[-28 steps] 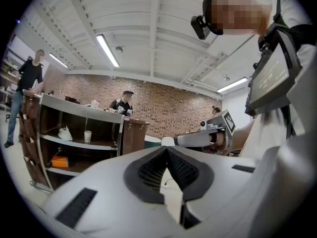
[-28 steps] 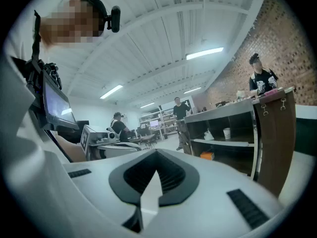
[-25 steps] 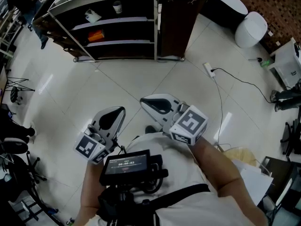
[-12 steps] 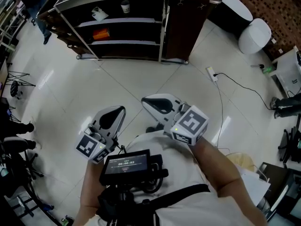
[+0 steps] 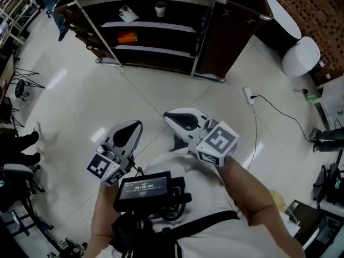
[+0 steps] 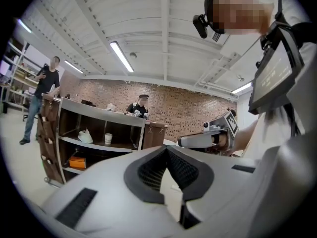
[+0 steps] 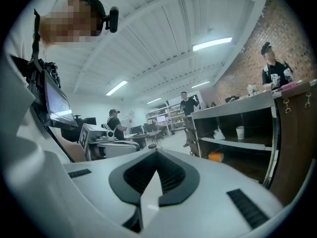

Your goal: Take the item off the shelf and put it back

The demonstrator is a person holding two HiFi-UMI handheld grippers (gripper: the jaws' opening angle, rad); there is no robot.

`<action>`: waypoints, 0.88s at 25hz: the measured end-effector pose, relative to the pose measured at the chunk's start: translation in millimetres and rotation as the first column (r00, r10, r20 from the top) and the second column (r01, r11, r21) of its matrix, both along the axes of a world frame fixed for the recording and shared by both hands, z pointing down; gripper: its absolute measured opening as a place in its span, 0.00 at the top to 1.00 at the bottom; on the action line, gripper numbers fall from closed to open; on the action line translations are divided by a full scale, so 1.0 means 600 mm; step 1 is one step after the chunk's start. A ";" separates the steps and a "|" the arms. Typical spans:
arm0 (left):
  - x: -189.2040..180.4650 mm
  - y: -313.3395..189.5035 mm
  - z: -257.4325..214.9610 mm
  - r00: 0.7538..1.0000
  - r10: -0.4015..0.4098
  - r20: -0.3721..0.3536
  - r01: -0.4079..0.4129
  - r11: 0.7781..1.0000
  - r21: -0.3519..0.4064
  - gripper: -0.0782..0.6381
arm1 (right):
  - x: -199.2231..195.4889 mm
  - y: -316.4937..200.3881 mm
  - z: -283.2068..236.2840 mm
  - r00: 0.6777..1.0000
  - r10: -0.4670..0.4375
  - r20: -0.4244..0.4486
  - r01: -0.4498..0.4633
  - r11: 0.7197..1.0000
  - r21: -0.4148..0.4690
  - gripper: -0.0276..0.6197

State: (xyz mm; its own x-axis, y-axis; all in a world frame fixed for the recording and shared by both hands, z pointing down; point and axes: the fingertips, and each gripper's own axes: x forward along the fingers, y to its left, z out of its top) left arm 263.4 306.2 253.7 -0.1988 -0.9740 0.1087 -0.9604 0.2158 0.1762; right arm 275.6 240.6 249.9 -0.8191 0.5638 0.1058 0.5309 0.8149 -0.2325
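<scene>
A dark shelf unit (image 5: pixel 156 23) stands far ahead across the floor. On its upper shelf lie a white crumpled item (image 5: pixel 128 13) and a paper cup (image 5: pixel 159 8); an orange box (image 5: pixel 127 36) sits one shelf lower. My left gripper (image 5: pixel 134 126) and right gripper (image 5: pixel 168 115) are held close to my chest, well short of the shelf, both shut and empty. In the left gripper view the jaws (image 6: pixel 167 150) meet, with the cup (image 6: pixel 108 138) and orange box (image 6: pixel 77 162) beyond. In the right gripper view the jaws (image 7: pixel 156 153) also meet; the cup (image 7: pixel 240 132) is at the right.
A brown cabinet (image 5: pixel 231 31) adjoins the shelf's right end. A power strip and cable (image 5: pixel 249 95) lie on the tiled floor at the right, near a white bin (image 5: pixel 301 57). A person (image 6: pixel 42 98) stands at the shelf's left end, another (image 6: pixel 141 105) behind it.
The shelf unit has slid rightward and lower in the head view and looks nearer. Both grippers keep their pose in front of my chest, still shut.
</scene>
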 end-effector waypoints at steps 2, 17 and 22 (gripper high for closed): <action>-0.022 0.000 0.005 1.000 -0.028 -0.005 0.028 1.000 -0.002 0.88 | -0.024 -0.003 0.006 1.000 -0.017 -0.003 0.017 1.000 -0.013 0.95; -0.312 -0.114 0.027 0.993 -0.109 -0.041 0.109 0.994 -0.024 0.88 | -0.311 -0.120 0.045 0.994 -0.103 -0.028 0.102 0.994 -0.035 0.95; -0.414 -0.171 0.017 0.993 -0.108 -0.047 0.107 0.994 -0.010 0.88 | -0.416 -0.181 0.038 0.995 -0.096 -0.016 0.096 0.994 -0.043 0.95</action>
